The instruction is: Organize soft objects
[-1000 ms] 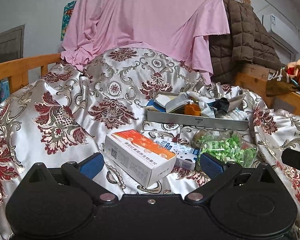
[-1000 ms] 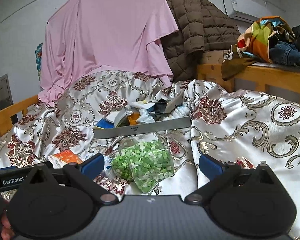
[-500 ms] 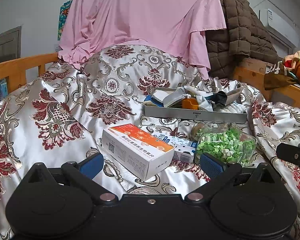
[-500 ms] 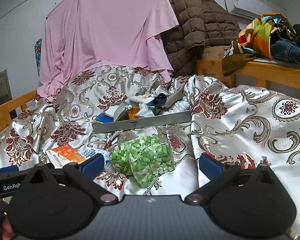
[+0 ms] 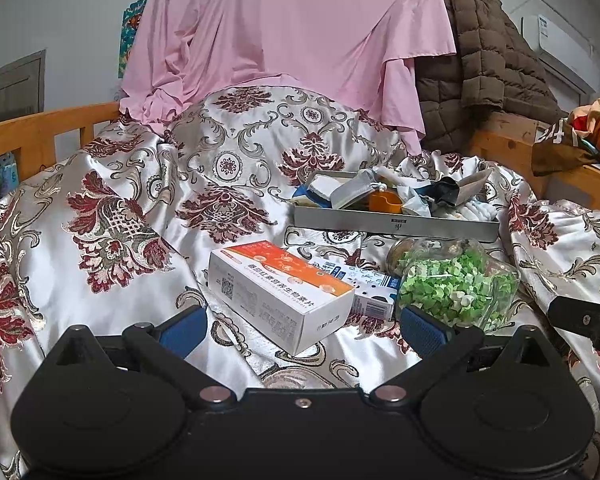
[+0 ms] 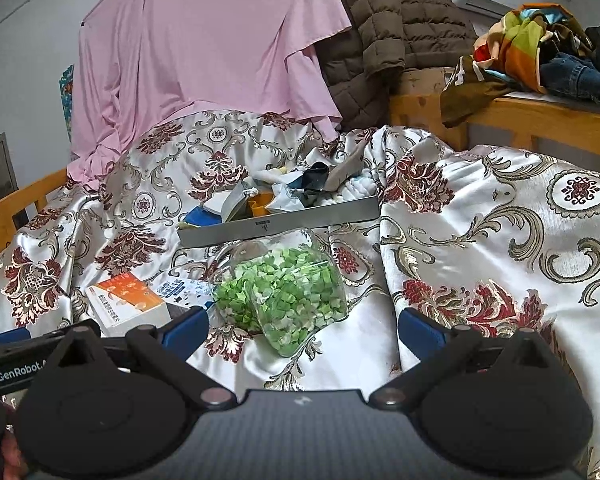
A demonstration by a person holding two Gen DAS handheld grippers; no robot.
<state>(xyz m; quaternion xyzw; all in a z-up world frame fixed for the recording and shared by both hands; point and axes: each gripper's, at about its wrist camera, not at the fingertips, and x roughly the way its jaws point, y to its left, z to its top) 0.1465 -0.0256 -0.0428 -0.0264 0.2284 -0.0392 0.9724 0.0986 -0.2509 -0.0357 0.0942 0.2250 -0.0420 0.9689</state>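
Here's the clear jar of green bits [image 6: 284,300], lying on its side on the patterned satin bedspread [image 6: 480,248], right in front of the right gripper [image 6: 302,326] and between its blue fingertips [image 6: 186,328]. Those fingers stand wide apart, with nothing touching them. From the left wrist view the same jar [image 5: 456,280] sits off to the right, beside the right-hand blue pad.

Just left of the jar, an orange-and-white box [image 5: 280,288] lies flat at an angle, and a smaller blue-and-white box [image 5: 360,284] is tucked between it and the jar, touching the big box. The left gripper [image 5: 302,330] hangs just short of the orange box, fingers spread wide, gripping nothing. The box's near corner sits between the pads.

Behind all this, a grey metal tray [image 5: 396,224] rests on the spread, stuffed with soft clutter: white cloth, something dark, an orange cup [image 5: 384,202], a blue-edged pack.

Farther back, a pink sheet [image 5: 300,32] drapes down over the bedding, with a brown quilted jacket [image 5: 480,76] hanging beside it on the right. Wooden rails [image 5: 40,132] frame the bed, and colourful clothes [image 6: 540,52] pile on the wooden ledge at far right.
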